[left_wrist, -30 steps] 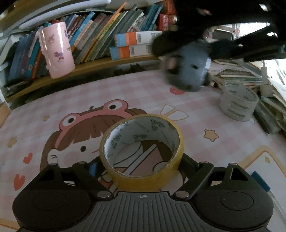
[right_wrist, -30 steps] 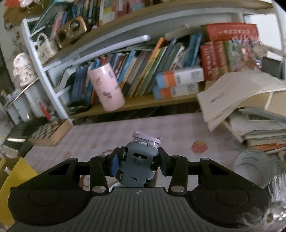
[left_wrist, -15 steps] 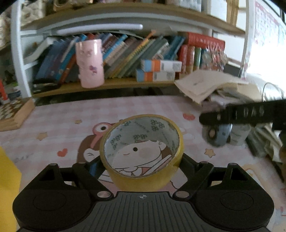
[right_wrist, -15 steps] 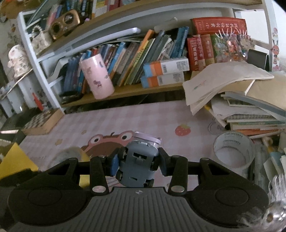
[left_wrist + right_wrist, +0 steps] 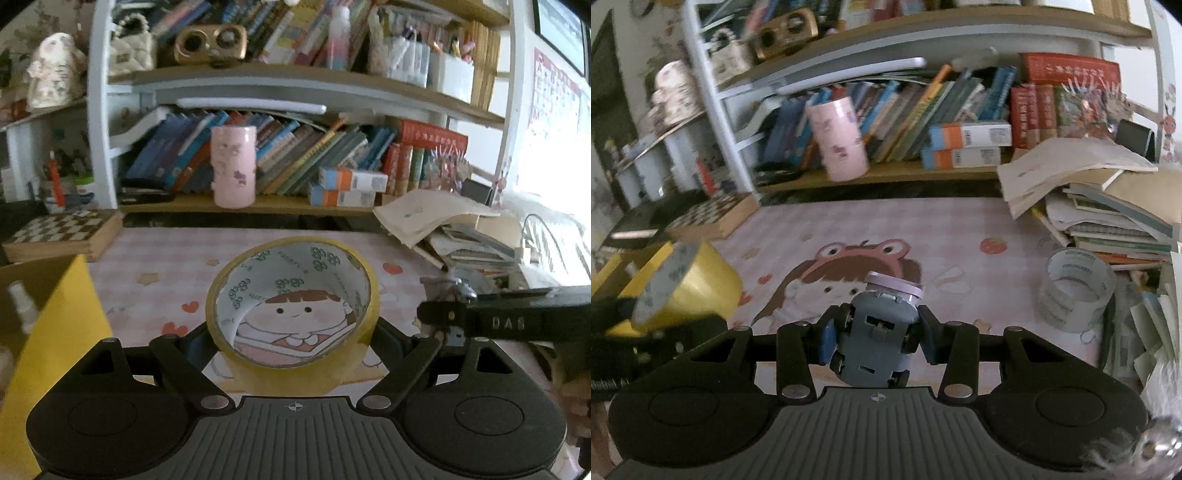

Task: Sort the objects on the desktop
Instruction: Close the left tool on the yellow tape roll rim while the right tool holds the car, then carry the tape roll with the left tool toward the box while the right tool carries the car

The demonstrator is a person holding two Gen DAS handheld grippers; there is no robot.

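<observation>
Low in the centre of the left wrist view, the left gripper (image 5: 293, 332) has its two fingers pressed against the sides of a roll of yellow tape (image 5: 293, 314), which is held with its open core facing the camera. The roll has a glossy yellow outer band and a white inner liner printed with small green logos (through the core, the cartoon face on the pink checked desk mat (image 5: 155, 266) shows). At the left edge of that frame stands a yellow box (image 5: 55, 332) with an open top.

Centre-low in the right wrist view, the right gripper (image 5: 873, 334) is clamped on a grey toy car (image 5: 875, 332), its underside turned to the camera, black wheels at the corners and a lilac part at its far end; blue pads meet its flanks. The yellow tape (image 5: 687, 291) appears blurred at the left edge here. A clear tape roll (image 5: 1075, 291) stands on the mat at the right of the frame, just beside a stack of books (image 5: 1108, 206). A pink cup (image 5: 838, 140) sits on the shelf at upper centre.
</observation>
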